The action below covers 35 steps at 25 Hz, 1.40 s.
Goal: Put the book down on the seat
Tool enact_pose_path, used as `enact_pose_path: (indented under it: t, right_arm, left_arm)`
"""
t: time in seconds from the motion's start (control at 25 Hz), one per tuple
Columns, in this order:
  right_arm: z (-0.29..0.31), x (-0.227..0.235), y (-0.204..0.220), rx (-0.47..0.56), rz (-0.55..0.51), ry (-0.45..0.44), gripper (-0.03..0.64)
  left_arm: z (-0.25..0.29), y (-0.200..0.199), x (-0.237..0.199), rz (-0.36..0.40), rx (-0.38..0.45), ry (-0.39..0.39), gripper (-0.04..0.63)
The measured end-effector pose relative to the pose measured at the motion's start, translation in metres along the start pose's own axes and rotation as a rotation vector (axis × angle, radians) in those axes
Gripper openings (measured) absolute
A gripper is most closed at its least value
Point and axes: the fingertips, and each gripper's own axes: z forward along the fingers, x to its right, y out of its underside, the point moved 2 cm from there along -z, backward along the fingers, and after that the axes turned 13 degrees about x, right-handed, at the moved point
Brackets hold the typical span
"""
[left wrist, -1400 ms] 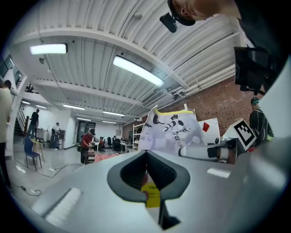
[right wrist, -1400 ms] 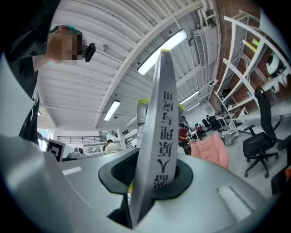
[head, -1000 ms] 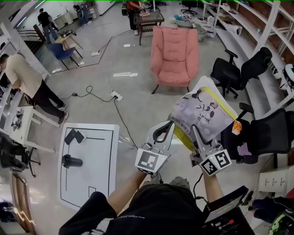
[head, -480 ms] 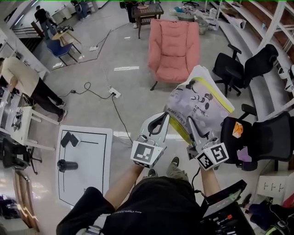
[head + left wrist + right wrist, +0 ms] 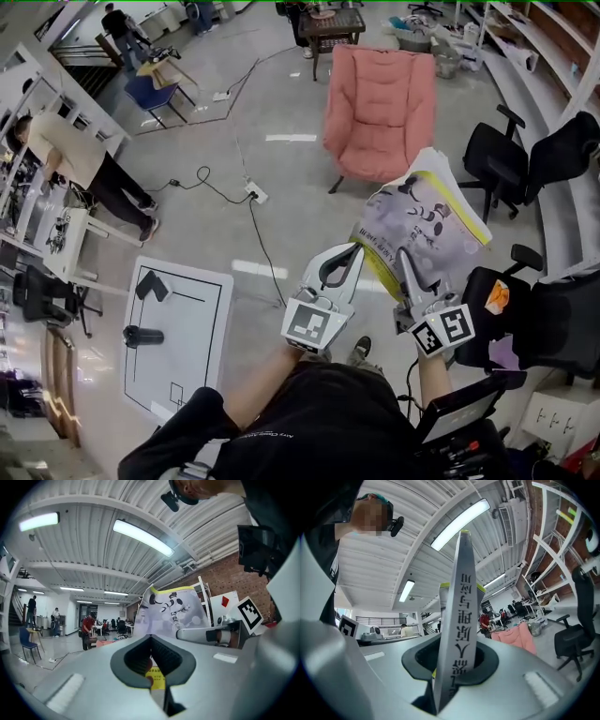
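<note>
Floor [image 5: 206, 246] bears pink armchair [image 5: 380, 103], white mat [image 5: 192, 319], power strip [image 5: 255, 194].

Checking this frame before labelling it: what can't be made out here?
Title on the book: head view, too small, partly behind the right gripper.
How deep the left gripper bites the book: left gripper view, only a yellow sliver shows in its jaws.
What the orange thing on the office chair is: head view, too small.
</note>
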Motion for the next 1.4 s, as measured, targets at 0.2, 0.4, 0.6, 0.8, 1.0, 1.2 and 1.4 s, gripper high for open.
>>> enact_pose_path:
  t: [0.2,0.4,0.6,0.8,1.0,1.2,1.4]
  right_arm:
    - [0.027,0.019,0.009,-0.009,0.003,0.012,0.095]
    - [0.068,0.033,0.021,-0.013,-0.032,0.043,0.094]
    - [0.114,0.043,0.031,-0.024,-0.045,0.089,0.094]
    - [0.147,0.041,0.051,-0.057,-0.052,0.113,0.091]
    - [0.175,0.063,0.071,-0.095,-0.039,0.111,0.089]
    - [0.205,0.111,0.080,-0.108,-0.032,0.082,0.089]
    - [0.240,0.177,0.077,-0.116,-0.004,0.030,0.089]
  left_arm:
    - [0.025,0.020,-0.029,-0.026,-0.034,-0.015,0.002]
    - [0.054,0.041,-0.071,-0.059,0.001,0.008,0.002]
    - [0.086,0.048,-0.119,-0.108,0.036,0.034,0.002]
    - [0.100,0.067,-0.156,-0.113,0.008,0.057,0.002]
    - [0.125,0.090,-0.182,-0.131,-0.042,0.038,0.002]
    - [0.172,0.116,-0.194,-0.100,-0.067,0.015,0.002]
    - [0.241,0.133,-0.197,-0.063,-0.077,-0.012,0.002]
